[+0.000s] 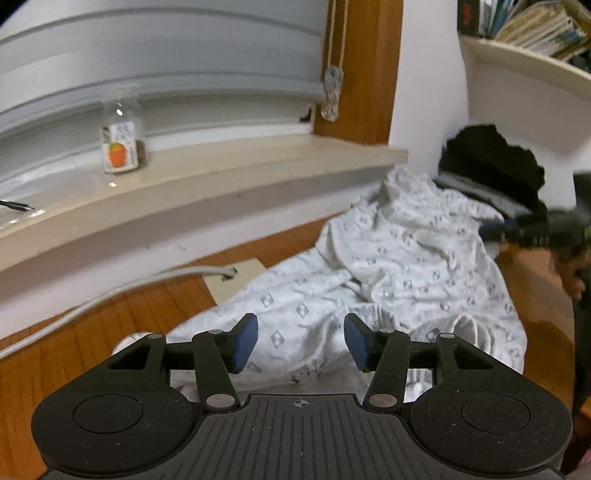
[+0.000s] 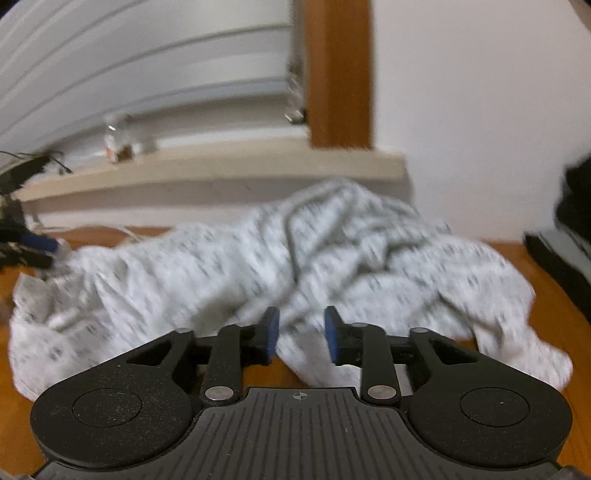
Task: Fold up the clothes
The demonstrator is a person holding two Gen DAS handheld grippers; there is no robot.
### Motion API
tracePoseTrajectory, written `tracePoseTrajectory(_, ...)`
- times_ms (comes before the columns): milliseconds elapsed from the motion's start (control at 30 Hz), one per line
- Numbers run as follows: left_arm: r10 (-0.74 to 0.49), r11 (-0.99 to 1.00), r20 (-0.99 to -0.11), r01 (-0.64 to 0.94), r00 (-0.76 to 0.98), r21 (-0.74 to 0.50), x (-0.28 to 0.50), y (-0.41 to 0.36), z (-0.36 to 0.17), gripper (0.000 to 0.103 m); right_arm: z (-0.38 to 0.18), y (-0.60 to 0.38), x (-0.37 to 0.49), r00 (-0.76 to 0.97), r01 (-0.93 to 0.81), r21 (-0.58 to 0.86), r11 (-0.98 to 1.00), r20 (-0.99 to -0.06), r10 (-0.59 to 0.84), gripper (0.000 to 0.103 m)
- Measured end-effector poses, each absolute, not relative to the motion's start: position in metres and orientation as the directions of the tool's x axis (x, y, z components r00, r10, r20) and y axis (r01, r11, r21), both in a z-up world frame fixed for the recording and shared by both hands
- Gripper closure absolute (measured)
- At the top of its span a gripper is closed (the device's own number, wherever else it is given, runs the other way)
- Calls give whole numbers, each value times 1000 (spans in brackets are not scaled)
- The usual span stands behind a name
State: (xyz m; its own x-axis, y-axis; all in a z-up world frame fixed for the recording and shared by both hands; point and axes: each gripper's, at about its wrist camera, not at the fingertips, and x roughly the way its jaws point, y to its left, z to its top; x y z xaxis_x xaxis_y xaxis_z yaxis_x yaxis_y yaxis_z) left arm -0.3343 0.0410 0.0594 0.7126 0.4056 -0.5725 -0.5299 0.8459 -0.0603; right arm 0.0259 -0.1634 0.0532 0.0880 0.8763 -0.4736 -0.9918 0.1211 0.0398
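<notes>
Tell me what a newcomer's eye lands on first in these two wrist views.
The crumpled white patterned garment heaped on the wooden surface, filling the middle of both views. Next, both tools over its near edge with jaws apart and holding nothing: the left gripper and the right gripper. Behind, a small bottle with an orange label stands on the window sill, and dark clothing is piled at the far right.

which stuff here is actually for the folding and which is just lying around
For the job: patterned white garment, left hand-held gripper, right hand-held gripper.

Lying about: bottle on the sill, white cable, black clothing, books.
</notes>
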Motion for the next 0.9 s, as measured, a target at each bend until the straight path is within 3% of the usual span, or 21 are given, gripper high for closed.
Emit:
tracePoseTrajectory(100, 378, 851, -617, -522, 690, -62, -323, 48, 52, 47, 66, -148, 21, 34, -999, 22, 49, -451, 892, 72)
tracePoseTrajectory(233, 351, 849, -653, -522, 671, -80, -310, 53, 43, 58, 77, -120, 12, -82, -996, 18, -83, -451, 889, 72)
tracePoseTrajectory(300, 341, 846, -660, -525, 670, -96, -306, 55, 41, 70, 79, -105, 6, -142, -989, 21, -150, -467, 873, 72)
tracePoseTrajectory(367, 330, 842, -663, -527, 672, -114, -304, 56, 39, 100, 77, -91, -3, -185, -978, 5, -210, -493, 850, 72)
tracePoseTrajectory(533, 447, 786, -547, -603, 708, -139, -323, 56, 64, 100, 72, -76, -25, -244, -955, -12, -295, -531, 812, 72)
tracePoseTrajectory(733, 679, 625, -344, -757, 648, -193, -395, 84, 120, 101, 89, -75, -57, -263, -947, -33, -319, -486, 833, 71)
tracePoseTrajectory(900, 709, 569, -394, -805, 584, -168, -421, 124, 116, 101, 90, -74, -74, -230, -958, -39, -284, -487, 842, 71)
